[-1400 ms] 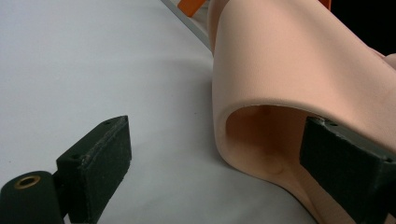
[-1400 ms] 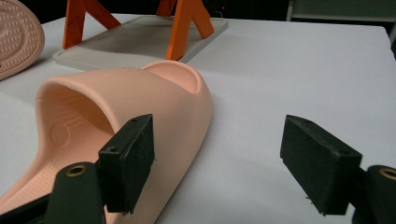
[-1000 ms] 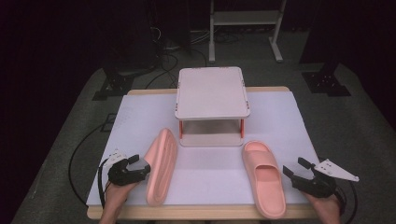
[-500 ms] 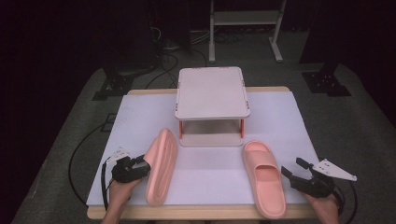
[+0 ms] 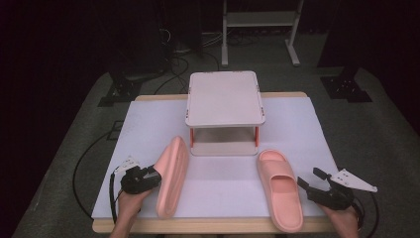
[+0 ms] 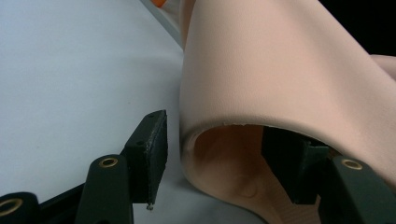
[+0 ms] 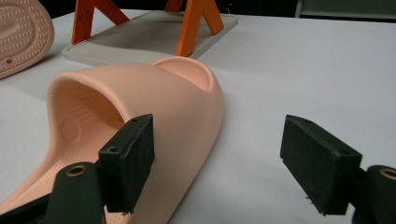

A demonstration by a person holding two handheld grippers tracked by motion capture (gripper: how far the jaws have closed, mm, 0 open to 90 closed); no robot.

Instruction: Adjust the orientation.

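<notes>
Two pink foam slippers lie on the white table (image 5: 297, 119). The left slipper (image 5: 171, 176) stands tilted on its side edge, its smooth matte strap arching toward the left hand-held gripper (image 5: 150, 176). In the left gripper view, the strap's edge (image 6: 280, 88) sits between the two black jaws, one jaw inside the opening and one outside; the jaws are spread and not pressing the foam. The right slipper (image 5: 281, 195) lies flat with the sole down (its footbed (image 7: 70, 140) has a fine dotted texture). The right hand-held gripper (image 5: 317, 183) is just beside its heel part, jaws wide apart and holding nothing. Behind both slippers stands a small rack (image 5: 225, 96) with a flat pale top, rounded corners and orange legs (image 7: 196, 25) on a grey base.
</notes>
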